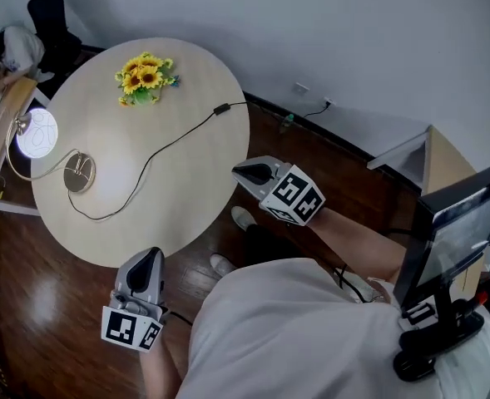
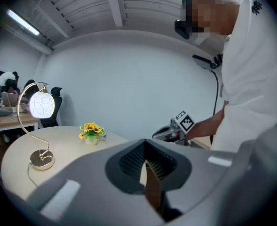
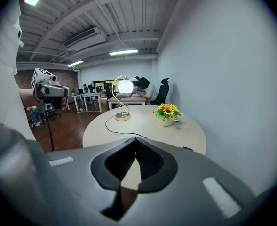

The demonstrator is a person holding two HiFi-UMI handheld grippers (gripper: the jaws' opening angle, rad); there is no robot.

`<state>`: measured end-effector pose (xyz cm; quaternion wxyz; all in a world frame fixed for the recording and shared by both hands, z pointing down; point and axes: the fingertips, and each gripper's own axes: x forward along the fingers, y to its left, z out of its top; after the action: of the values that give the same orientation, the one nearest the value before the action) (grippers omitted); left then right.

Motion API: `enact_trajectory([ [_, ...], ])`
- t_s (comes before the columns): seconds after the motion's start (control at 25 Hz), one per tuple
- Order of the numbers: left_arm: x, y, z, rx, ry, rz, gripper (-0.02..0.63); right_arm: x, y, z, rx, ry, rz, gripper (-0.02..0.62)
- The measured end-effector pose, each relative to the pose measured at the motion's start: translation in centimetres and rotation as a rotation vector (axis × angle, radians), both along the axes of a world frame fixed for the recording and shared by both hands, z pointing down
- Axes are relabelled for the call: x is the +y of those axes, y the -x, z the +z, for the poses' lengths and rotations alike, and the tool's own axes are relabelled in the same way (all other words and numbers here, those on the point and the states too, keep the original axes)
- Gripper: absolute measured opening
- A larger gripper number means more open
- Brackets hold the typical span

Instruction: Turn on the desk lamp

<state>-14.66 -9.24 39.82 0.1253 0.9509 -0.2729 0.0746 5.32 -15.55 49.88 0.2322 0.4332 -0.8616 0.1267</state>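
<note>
The desk lamp is lit: its round white globe [image 1: 37,133] glows on a curved gold stem over a round gold base [image 1: 80,173] at the left of the round table [image 1: 178,198]. A black cord with an inline switch [image 1: 221,108] runs from the base to the table's far edge. My left gripper [image 1: 149,258] hovers off the table's near edge, jaws together, holding nothing. My right gripper [image 1: 249,173] hangs off the table's right edge, also shut and holding nothing. In the left gripper view the lamp globe [image 2: 42,105] shines at the left.
A small pot of yellow flowers [image 1: 145,77] stands at the table's far side. A monitor on a stand [image 1: 452,239] is at the right. Desks, office chairs and a person [image 1: 16,48] are at the far left. The floor is dark wood.
</note>
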Motion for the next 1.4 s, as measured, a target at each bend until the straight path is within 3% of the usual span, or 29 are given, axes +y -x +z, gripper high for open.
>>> enact_trajectory([
  [0.16, 3.1, -0.1, -1.1, 0.007, -0.029, 0.055, 0.017, 5.7, 1.3, -2.6, 0.004, -0.032, 0.012, 0.003],
  [0.48, 9.3, -3.1, -1.0, 0.012, -0.031, 0.077, 0.017, 12.2, 1.3, -6.2, -0.036, -0.107, -0.027, 0.003],
  [1.0, 24.3, -13.7, -1.4, 0.002, -0.020, 0.055, 0.017, 27.1, -7.2, -6.1, -0.127, -0.107, -0.052, 0.005],
  [1.2, 29.8, -14.5, -0.5, -0.014, 0.014, 0.083, 0.018, 31.9, -7.7, -7.3, -0.150, -0.134, -0.062, 0.005],
  [1.4, 31.6, -14.6, -1.1, -0.013, 0.000, 0.125, 0.018, 34.1, -8.1, -9.7, -0.160, -0.190, -0.025, 0.013],
])
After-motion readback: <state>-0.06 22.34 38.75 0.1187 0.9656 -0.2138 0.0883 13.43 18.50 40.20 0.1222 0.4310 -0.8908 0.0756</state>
